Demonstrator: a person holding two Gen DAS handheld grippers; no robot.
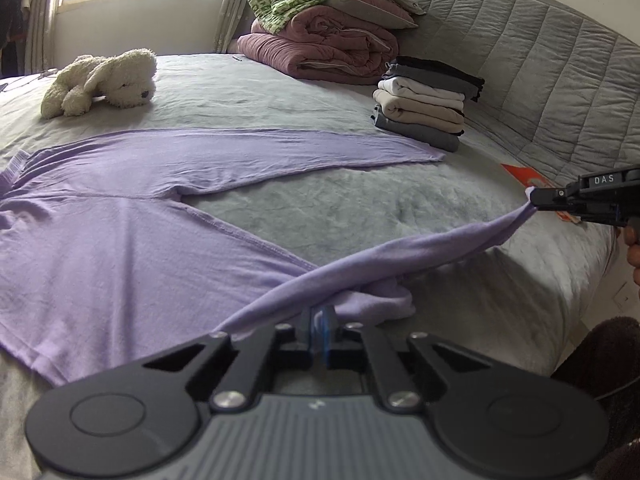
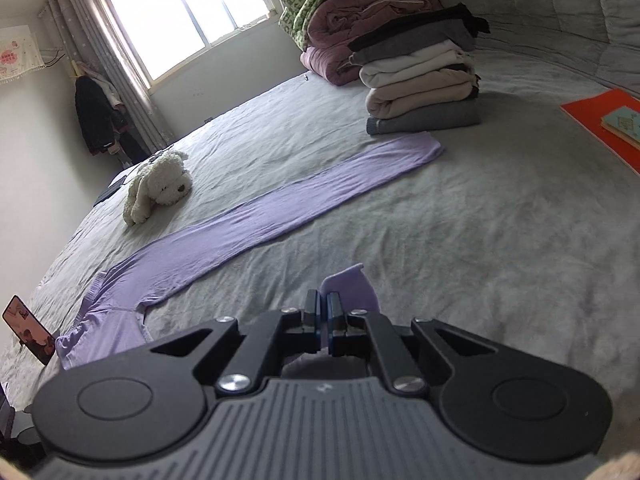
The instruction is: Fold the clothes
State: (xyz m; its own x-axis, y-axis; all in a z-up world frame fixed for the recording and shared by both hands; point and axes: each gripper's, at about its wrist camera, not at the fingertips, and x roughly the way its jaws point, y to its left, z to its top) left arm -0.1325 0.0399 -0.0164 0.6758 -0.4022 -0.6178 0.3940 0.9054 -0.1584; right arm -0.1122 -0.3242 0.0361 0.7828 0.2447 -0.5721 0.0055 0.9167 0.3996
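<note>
Thin, limp lilac trousers (image 1: 100, 248) lie flat on a bed (image 1: 340, 200), 1 leg stretched between the left gripper (image 1: 319, 320) and right gripper (image 1: 534, 202), both clamped on its edge, likely sagging unless held taut.

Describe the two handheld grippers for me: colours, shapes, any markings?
Both match: the left gripper and right gripper have black scissor-like linkage arms with silver rivets, blue finger pads, round black discs either side, and a ribbed grey body. Seen from the left wrist, the right gripper carries white "DAS" lettering.
</note>
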